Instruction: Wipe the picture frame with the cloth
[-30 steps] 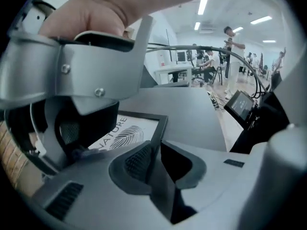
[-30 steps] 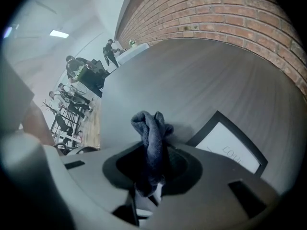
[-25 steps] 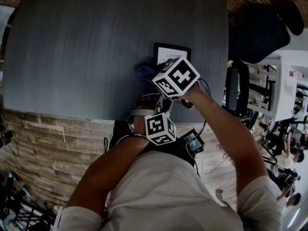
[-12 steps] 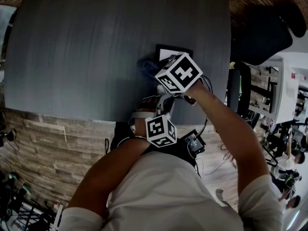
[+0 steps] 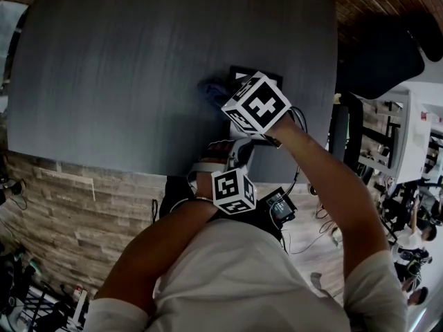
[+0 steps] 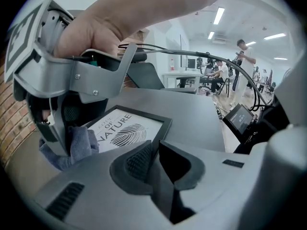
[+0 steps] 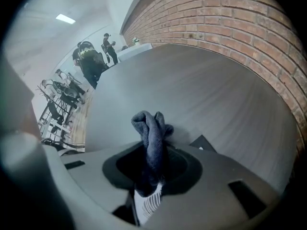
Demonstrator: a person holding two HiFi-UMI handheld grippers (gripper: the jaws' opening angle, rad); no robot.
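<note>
– Grey desk (image 5: 138, 68) under us, brick wall (image 7: 230, 23) beyond its far edge. Where's the picture frame (image 6: 128, 127)?
– Flat, by the desk's near edge, twd its right corner. Our right claw (image 7: 152, 164) hangs right over it, clamped on the cloth (image 7: 149, 126). The wad sits at the frame's left edge, so we'd judge the wipe runs rightward across the print.
– And our left claw (image 6: 154, 145)?
– Pads together, nothing betw them, back at the near edge w/ the frame just ahead. We could pin a corner if it slides.
– Long axis?
– Can't tell; our right claw covers most of it from above.
</note>
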